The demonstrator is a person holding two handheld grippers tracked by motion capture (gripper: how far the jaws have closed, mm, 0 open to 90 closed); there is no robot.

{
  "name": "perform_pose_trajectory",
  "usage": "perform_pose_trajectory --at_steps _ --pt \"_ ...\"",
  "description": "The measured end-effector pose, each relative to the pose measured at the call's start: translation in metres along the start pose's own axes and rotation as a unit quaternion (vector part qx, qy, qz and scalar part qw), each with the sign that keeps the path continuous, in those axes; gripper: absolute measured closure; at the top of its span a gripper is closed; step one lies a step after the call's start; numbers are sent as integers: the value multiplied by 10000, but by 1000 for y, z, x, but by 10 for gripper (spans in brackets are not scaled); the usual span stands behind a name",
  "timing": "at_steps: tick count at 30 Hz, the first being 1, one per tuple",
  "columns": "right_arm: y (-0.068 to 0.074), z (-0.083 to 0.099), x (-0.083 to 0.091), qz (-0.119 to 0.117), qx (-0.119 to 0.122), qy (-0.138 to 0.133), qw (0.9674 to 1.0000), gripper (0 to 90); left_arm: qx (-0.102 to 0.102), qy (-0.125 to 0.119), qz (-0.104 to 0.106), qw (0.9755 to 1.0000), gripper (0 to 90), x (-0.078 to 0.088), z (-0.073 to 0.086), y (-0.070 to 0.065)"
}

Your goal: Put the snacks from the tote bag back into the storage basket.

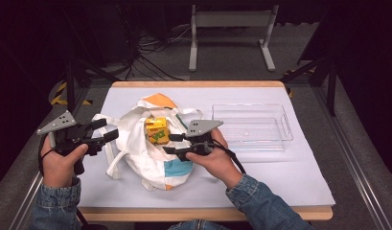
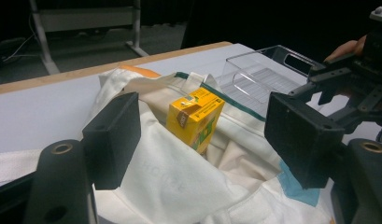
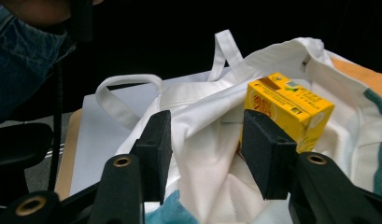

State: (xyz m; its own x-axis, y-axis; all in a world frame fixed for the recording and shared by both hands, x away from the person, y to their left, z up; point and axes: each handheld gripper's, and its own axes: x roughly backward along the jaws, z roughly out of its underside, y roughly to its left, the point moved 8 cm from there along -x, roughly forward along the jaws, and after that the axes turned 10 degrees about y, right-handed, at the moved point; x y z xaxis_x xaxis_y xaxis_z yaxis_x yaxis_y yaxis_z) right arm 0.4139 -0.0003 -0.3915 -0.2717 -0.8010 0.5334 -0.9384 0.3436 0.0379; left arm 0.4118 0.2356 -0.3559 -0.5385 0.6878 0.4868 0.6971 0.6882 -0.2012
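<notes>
A white cloth bag [image 1: 136,153] with orange and teal patches lies crumpled mid-table. A yellow carton [image 1: 156,130] stands tilted in its open mouth. My left gripper [image 1: 109,129] is at the bag's left side by a handle loop, pointing right, jaws open. In the left gripper view the carton [image 2: 195,119] and bag cloth [image 2: 170,182] lie beyond the wide-apart jaws of my left gripper [image 2: 205,140]. My right gripper [image 1: 168,143] is at the bag's right side, pointing left. Its jaws [image 3: 209,154] stand open over a fold of the bag [image 3: 202,116], the carton [image 3: 286,109] just past the right pad.
A clear plastic tray [image 1: 253,108] sits to the right of the bag, also seen from the left gripper [image 2: 258,79]. A white sheet [image 1: 280,177] covers the wooden table. A metal frame and cables stand on the floor beyond the far edge.
</notes>
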Motion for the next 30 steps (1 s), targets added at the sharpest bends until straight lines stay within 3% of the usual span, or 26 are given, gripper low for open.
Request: perform_pose_trajectory --at_steps 15,30 --pt "-22 -18 0 -39 -289 143 9995 453 10 -18 32 10000 276 -1 -1 0" --pt "-46 -28 -18 -108 -306 204 9993 351 26 -24 50 10000 271 0 -1 1"
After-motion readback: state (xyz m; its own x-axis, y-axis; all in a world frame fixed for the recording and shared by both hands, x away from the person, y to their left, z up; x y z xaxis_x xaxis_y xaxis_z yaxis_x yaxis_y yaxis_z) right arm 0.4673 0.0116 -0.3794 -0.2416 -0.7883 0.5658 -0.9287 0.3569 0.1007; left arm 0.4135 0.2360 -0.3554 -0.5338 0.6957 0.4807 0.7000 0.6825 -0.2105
